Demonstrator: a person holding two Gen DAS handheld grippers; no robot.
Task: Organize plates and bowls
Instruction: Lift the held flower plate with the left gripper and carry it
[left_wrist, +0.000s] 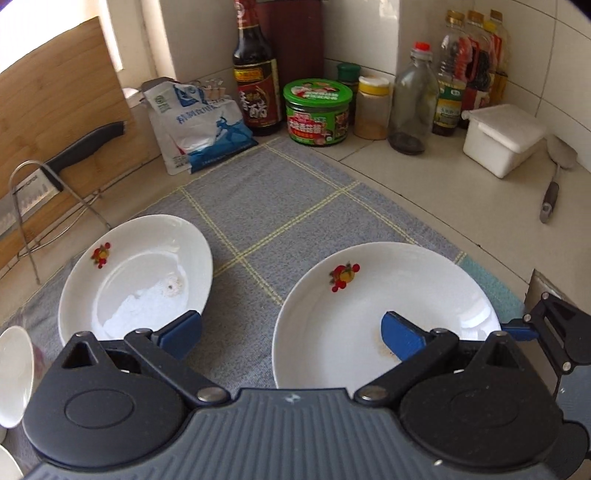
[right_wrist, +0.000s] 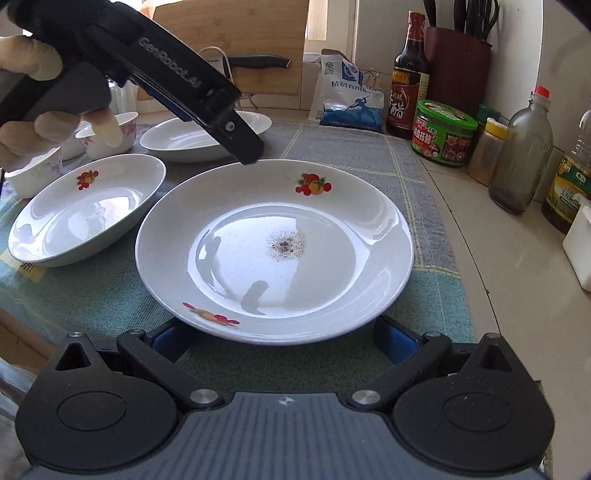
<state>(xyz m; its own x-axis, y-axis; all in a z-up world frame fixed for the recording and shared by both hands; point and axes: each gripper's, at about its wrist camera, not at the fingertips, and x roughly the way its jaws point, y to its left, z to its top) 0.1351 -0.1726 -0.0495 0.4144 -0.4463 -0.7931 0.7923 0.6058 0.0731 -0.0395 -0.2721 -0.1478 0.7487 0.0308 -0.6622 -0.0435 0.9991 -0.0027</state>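
Three white plates and several small cups on a grey-green checked cloth. Nearest: large plate (right_wrist: 275, 251), upright, fruit decals on near and far rim, dark speckled stain at centre. Just left of it, not touching: smaller deep plate (right_wrist: 86, 208), one fruit decal, faint specks inside. Farther back: third plate (right_wrist: 177, 138), partly hidden. Far left: small floral cups (right_wrist: 107, 134), clustered.

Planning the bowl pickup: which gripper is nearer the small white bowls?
Left. The left gripper hovers just beside the bowls, tip at the big plate's far rim; the right gripper is open at that plate's near rim, farther away.
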